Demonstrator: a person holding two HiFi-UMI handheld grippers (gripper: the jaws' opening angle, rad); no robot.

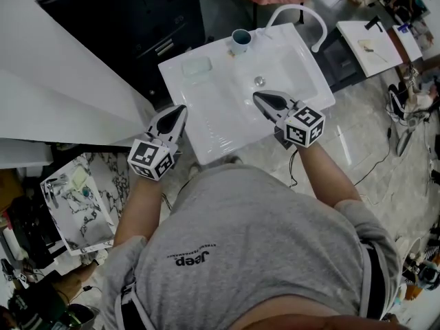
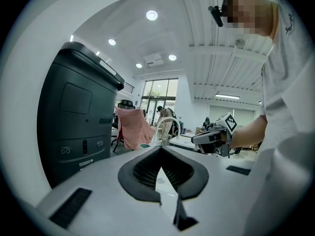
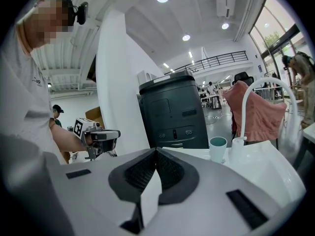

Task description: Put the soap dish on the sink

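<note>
The white sink (image 1: 206, 126) stands in front of me in the head view. A pale translucent soap dish (image 1: 197, 66) lies on its back left ledge, next to a teal cup (image 1: 240, 41). My left gripper (image 1: 181, 108) hovers at the sink's left edge, shut and holding nothing, well short of the dish. My right gripper (image 1: 257, 96) hangs over the basin near the drain (image 1: 259, 80), also shut and empty. In the left gripper view the jaws (image 2: 161, 150) meet at their tips. The right gripper view shows the same for its jaws (image 3: 156, 151), with the cup (image 3: 217, 148) beyond them.
A white arched faucet (image 1: 302, 16) rises at the sink's back right. A dark cabinet (image 1: 137, 12) stands behind the sink to the left. A marbled basin (image 1: 79, 205) lies on the floor at lower left. A white table (image 1: 371, 43) is at upper right.
</note>
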